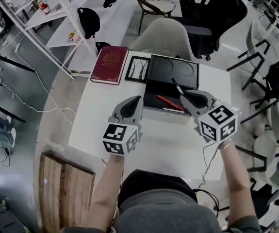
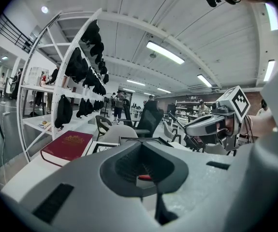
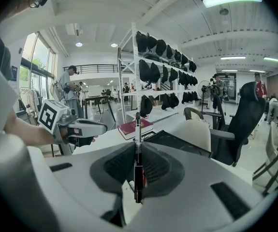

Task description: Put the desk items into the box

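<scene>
A shallow black box [image 1: 155, 102] lies open on the white table [image 1: 100, 115], with a red pen [image 1: 170, 102] inside it. Its black lid [image 1: 173, 72] rests just behind. My right gripper [image 1: 184, 93] hovers over the box's right end, shut on a black pen [image 1: 177, 87] that sticks up past the jaw tips [image 3: 137, 129]. At the box's left edge my left gripper [image 1: 137, 101] is held shut with nothing in it; in its own view the red pen [image 2: 145, 177] peeks out below the jaws. A dark red book [image 1: 109, 64] and a framed picture [image 1: 137, 69] lie at the table's far side.
A grey chair [image 1: 166, 38] stands behind the table and a black office chair [image 1: 212, 18] beyond it. A white rack with black bags [image 1: 88, 21] is at the far left. A wooden pallet [image 1: 64, 188] lies on the floor at the near left.
</scene>
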Demonstrator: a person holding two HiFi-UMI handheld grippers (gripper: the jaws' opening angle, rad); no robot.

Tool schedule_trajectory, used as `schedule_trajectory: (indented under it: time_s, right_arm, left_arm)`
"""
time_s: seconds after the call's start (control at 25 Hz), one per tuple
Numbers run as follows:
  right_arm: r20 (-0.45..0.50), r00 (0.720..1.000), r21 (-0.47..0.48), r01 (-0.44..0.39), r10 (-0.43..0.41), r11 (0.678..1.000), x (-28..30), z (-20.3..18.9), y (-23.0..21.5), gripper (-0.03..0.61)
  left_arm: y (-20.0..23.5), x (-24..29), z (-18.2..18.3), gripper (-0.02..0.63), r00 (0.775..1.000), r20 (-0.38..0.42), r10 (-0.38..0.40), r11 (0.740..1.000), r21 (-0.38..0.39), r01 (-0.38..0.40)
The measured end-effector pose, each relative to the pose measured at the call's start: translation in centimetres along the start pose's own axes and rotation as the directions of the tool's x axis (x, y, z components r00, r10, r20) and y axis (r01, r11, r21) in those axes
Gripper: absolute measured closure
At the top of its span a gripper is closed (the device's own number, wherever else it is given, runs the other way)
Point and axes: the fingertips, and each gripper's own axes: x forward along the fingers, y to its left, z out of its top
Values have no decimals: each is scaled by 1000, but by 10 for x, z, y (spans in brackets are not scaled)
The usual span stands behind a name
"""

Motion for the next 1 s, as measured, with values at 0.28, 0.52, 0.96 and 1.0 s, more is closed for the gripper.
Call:
schedule_trajectory:
  time_s: [0.28,0.52,0.96,1.0]
  right_arm:
    - [-44,999,-27,-15,14,1000,27,-3,-2,531]
    - [-124,992,-36,-25,20,999,54,-23,-6,531]
    - [-249,968,-108,-60,31,992,87,-56,-10,531]
    - [-261,965,-115,-63,31,991,89,-59,-10,531]
  left_arm:
    - [19,5,-4,607,1000,-14,8,1000,-17,-8]
    - [31,12,-10,607,1000,-29,8,1000,-30,-9]
    - [49,19,-17,607,999,-48,17,999,-48,-19]
    - [50,19,-17,607,999,-49,18,999,-50,-20]
